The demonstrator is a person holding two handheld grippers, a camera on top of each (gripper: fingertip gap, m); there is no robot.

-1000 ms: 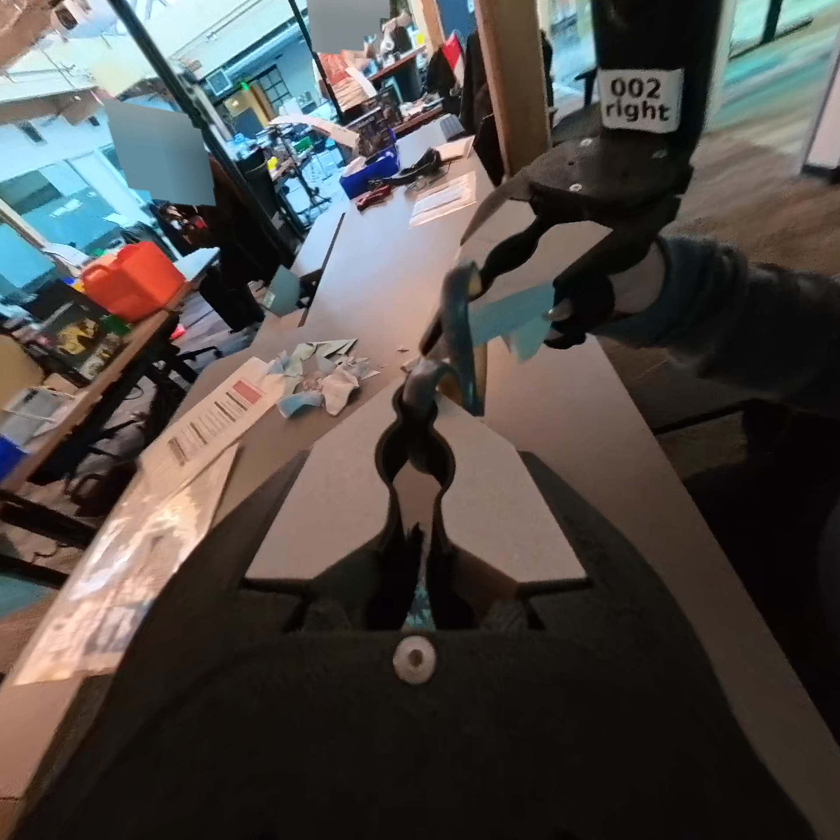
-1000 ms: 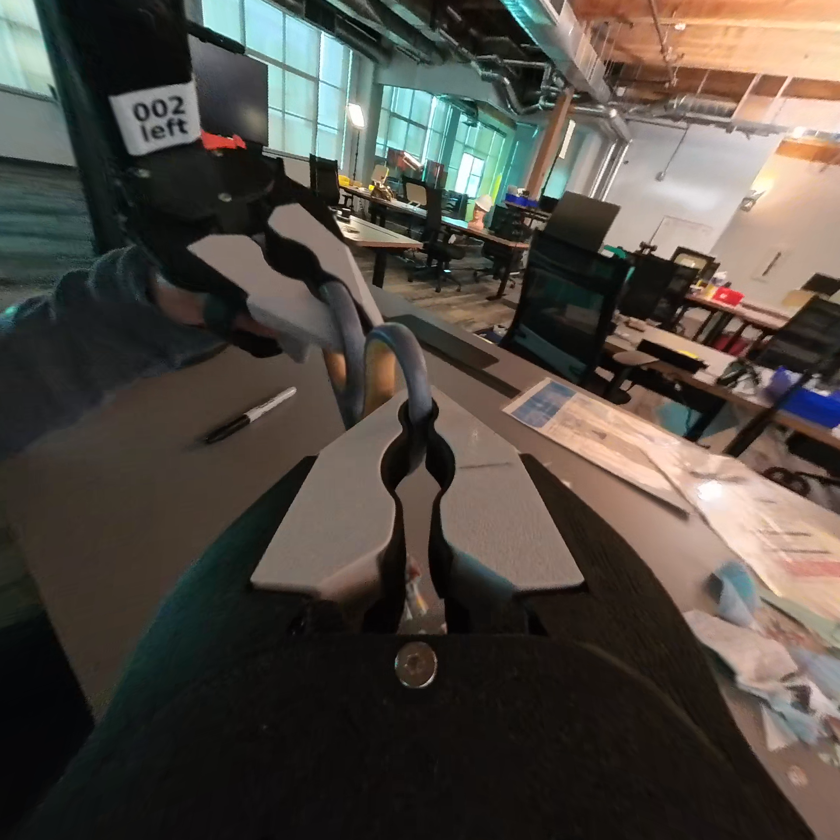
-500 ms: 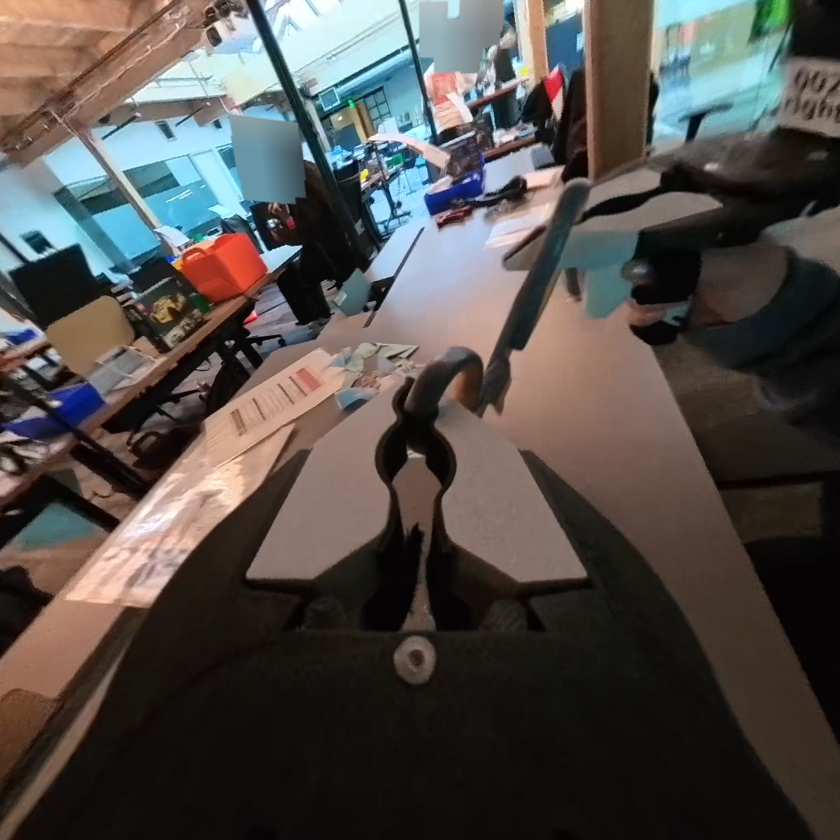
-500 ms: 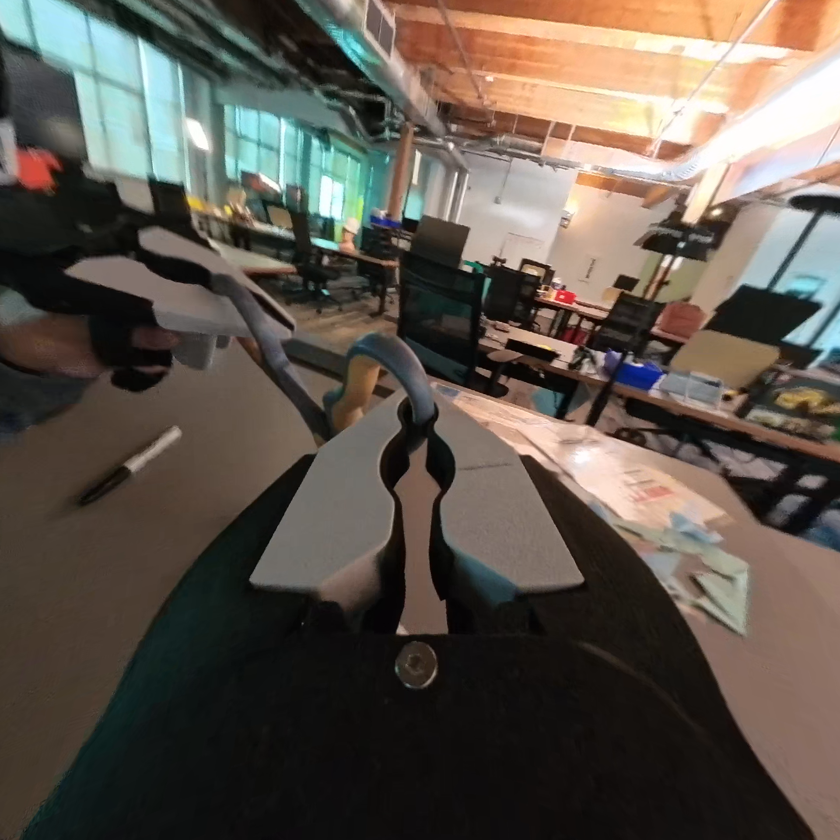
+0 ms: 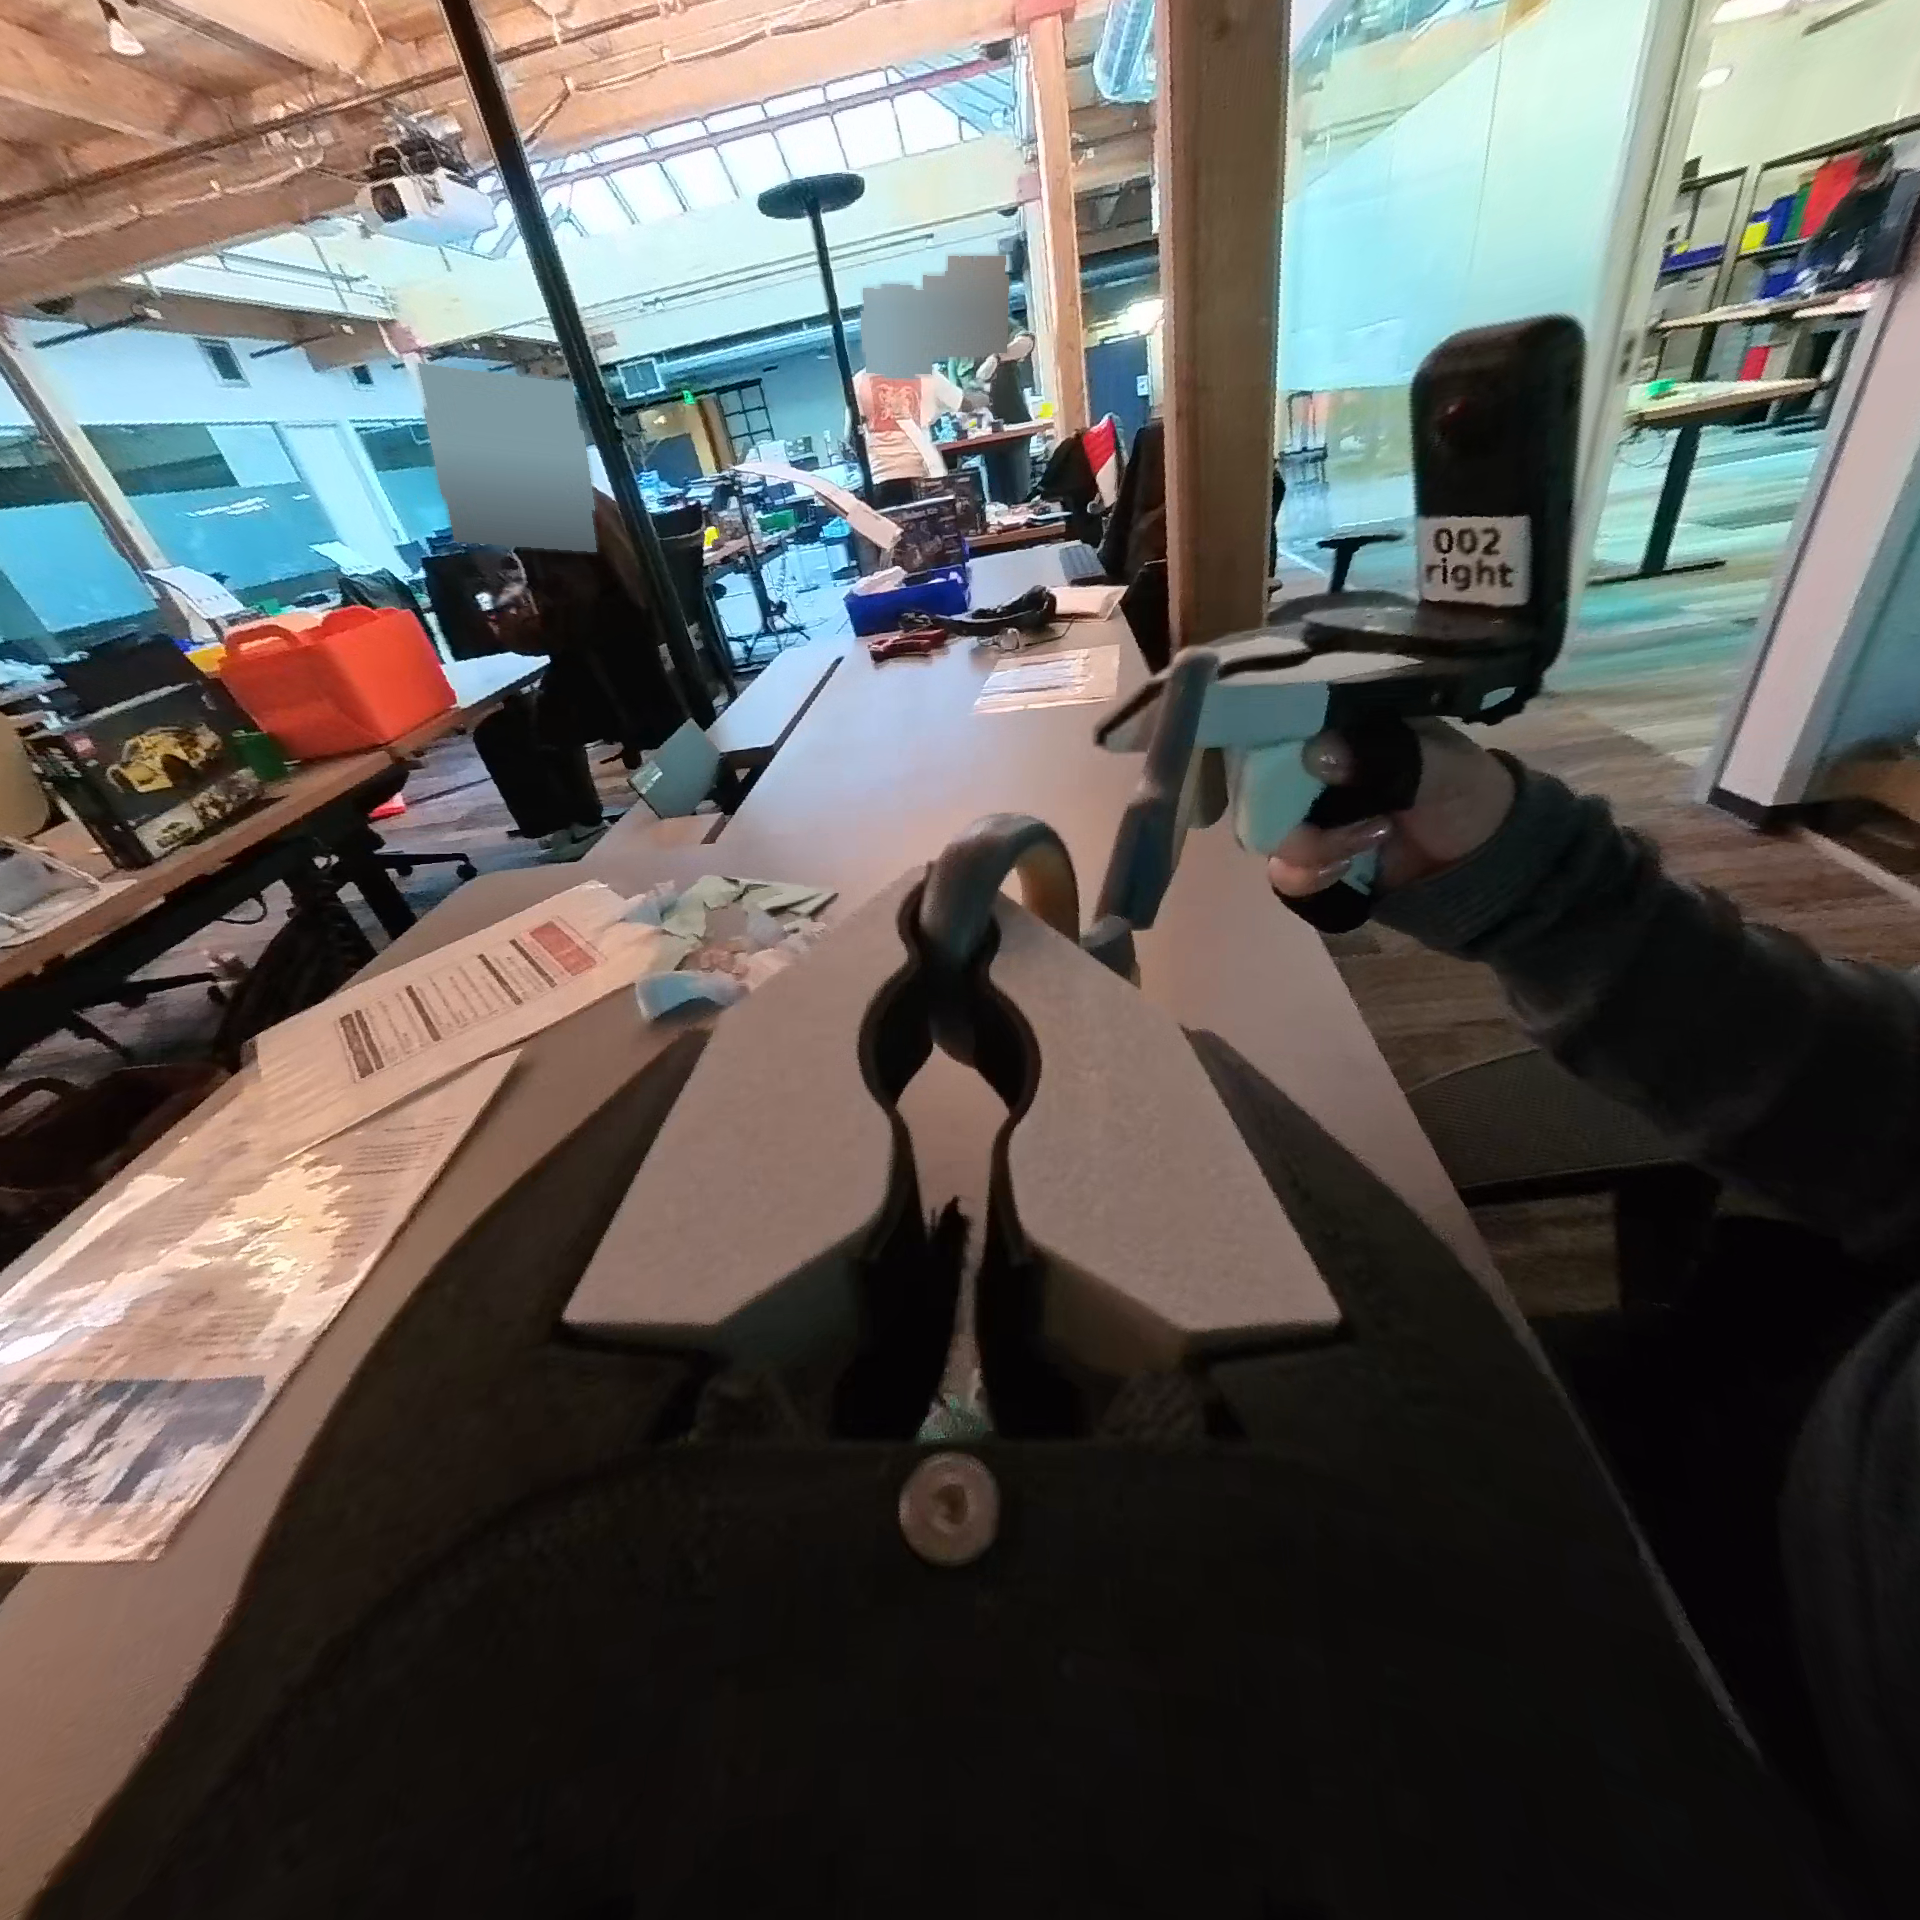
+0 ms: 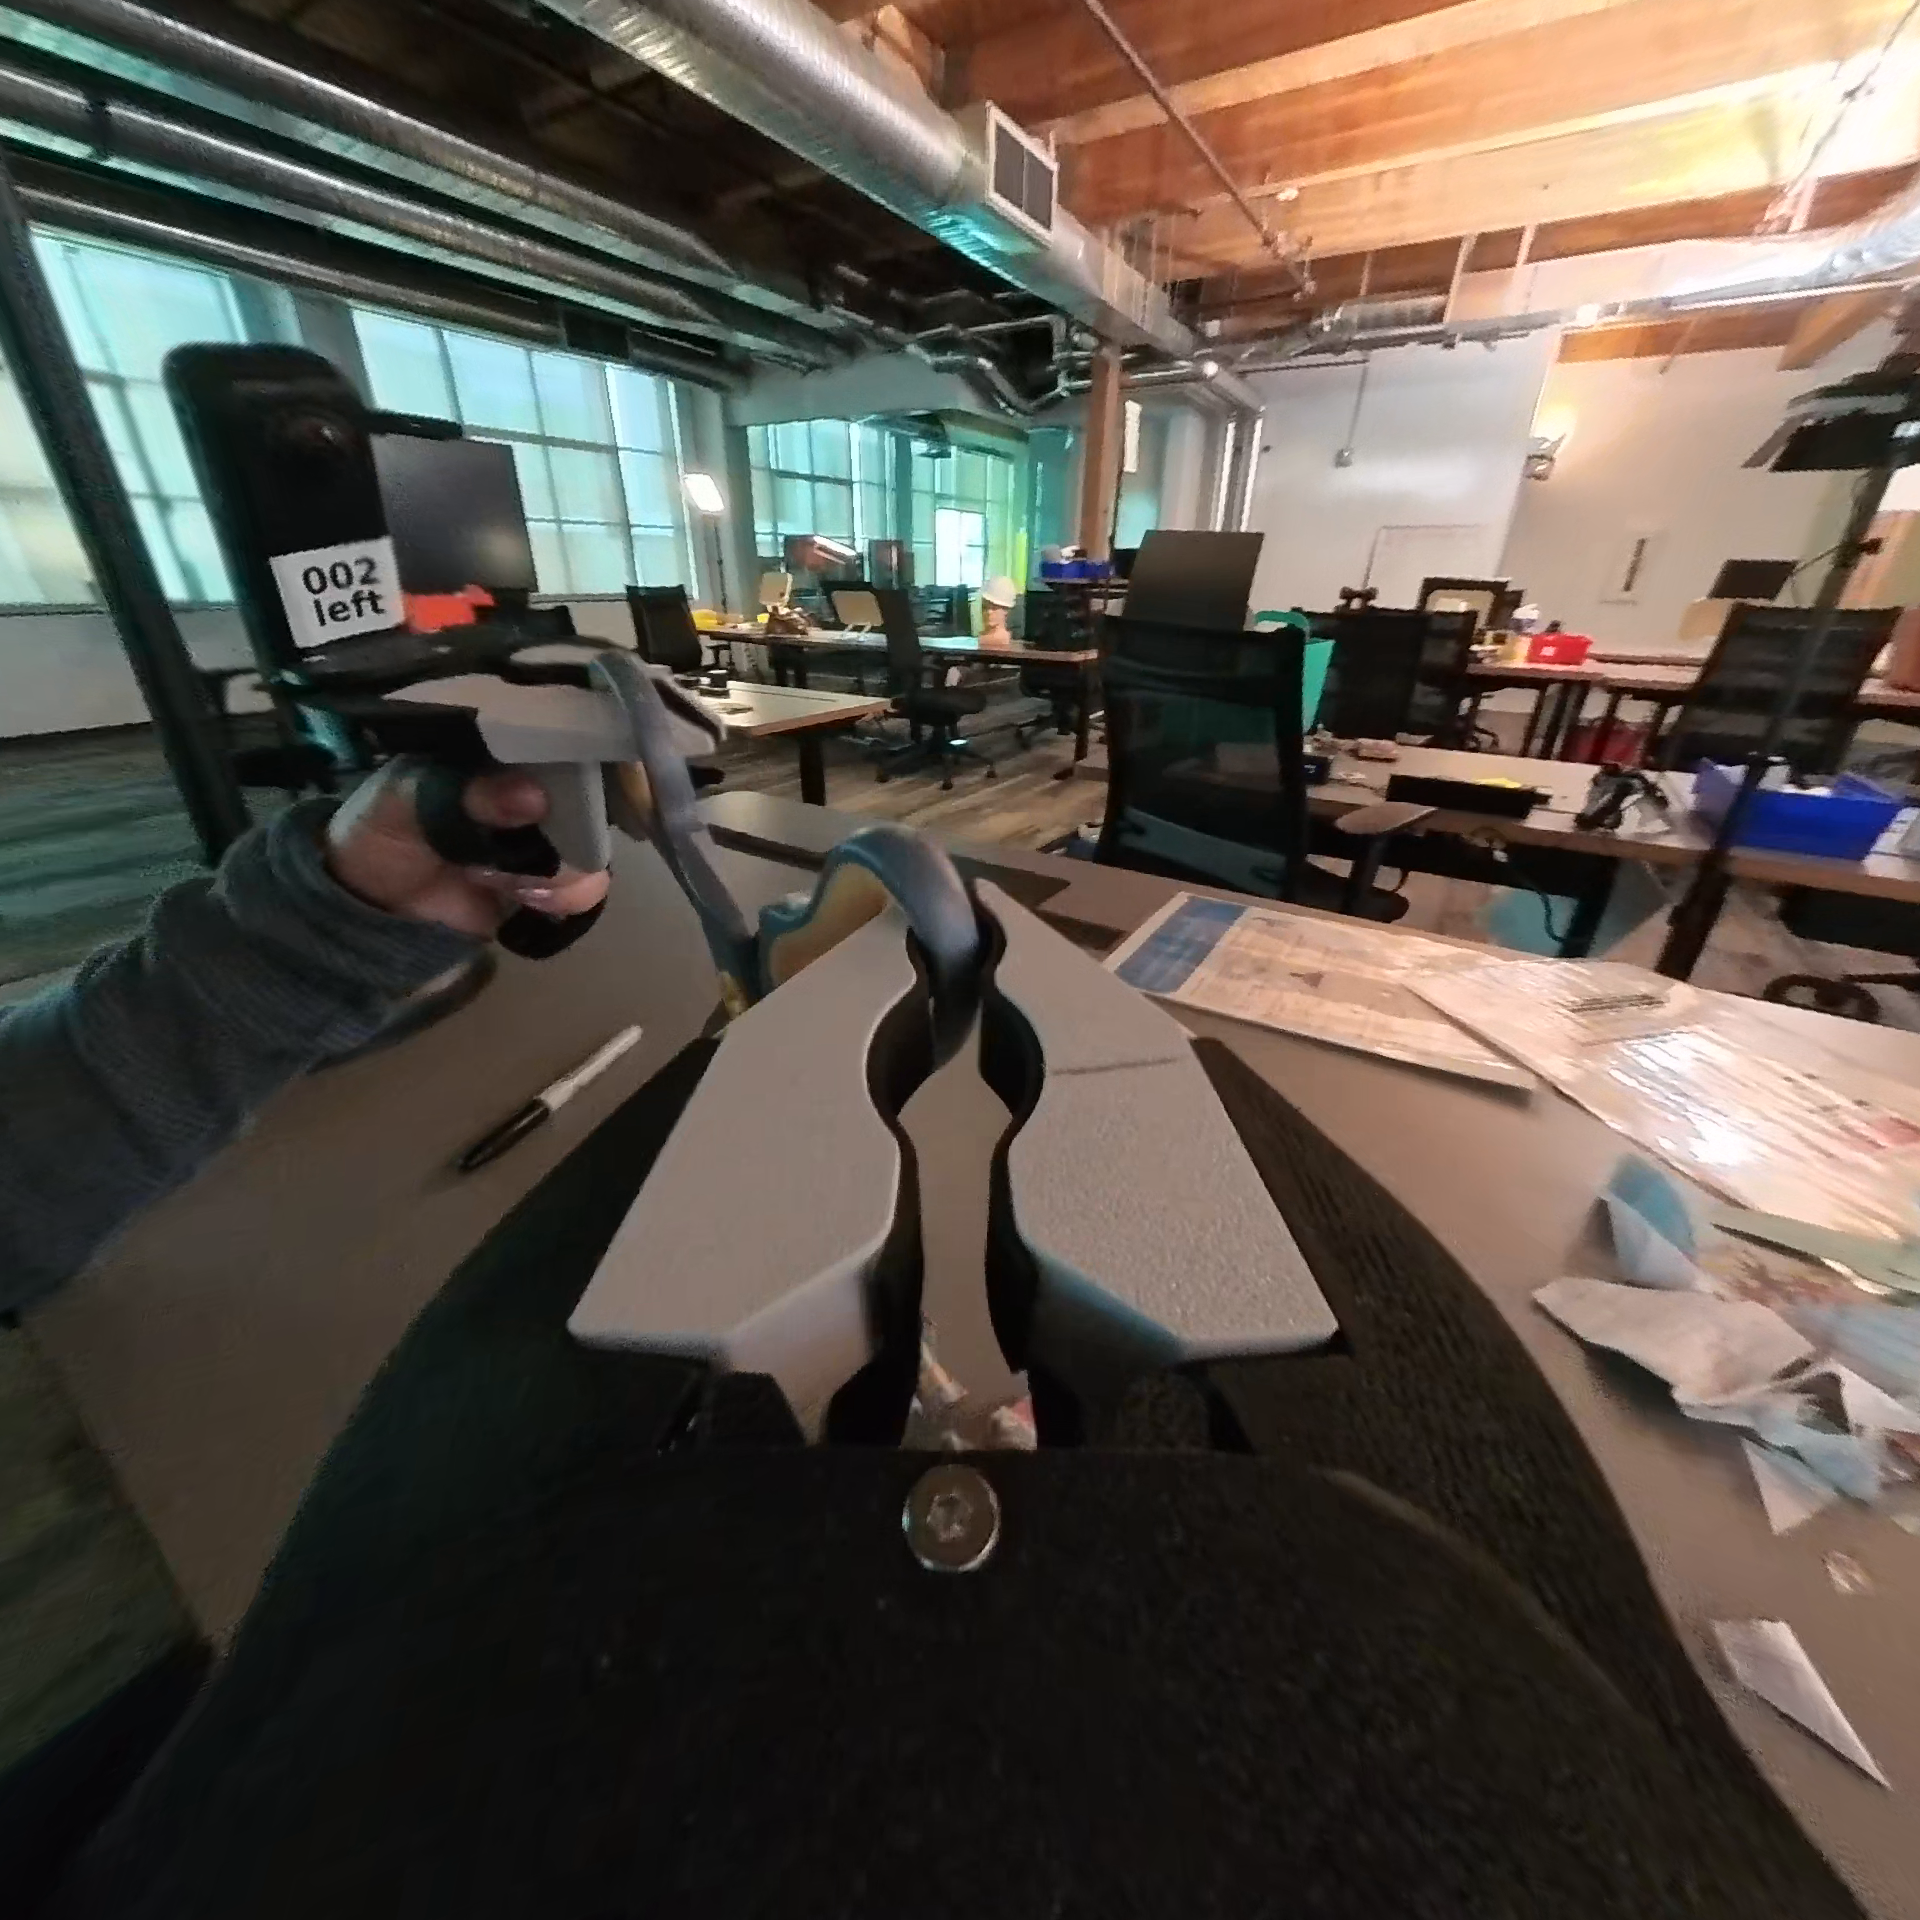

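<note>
Plainly, the left gripper (image 5: 961, 920) is clamped shut on one blue-grey handle loop of the scissors (image 5: 1148, 821) and the right gripper (image 6: 951, 940) on the other, holding them spread open just above the table (image 5: 904, 748), near the paper scraps (image 5: 727, 914).

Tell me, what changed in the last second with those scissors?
The two handles swung apart, so the scissors opened, and both grippers tipped upward. Unchanged: the left hand-held gripper and the right hand-held gripper each stay clamped on a blue handle loop.
</note>
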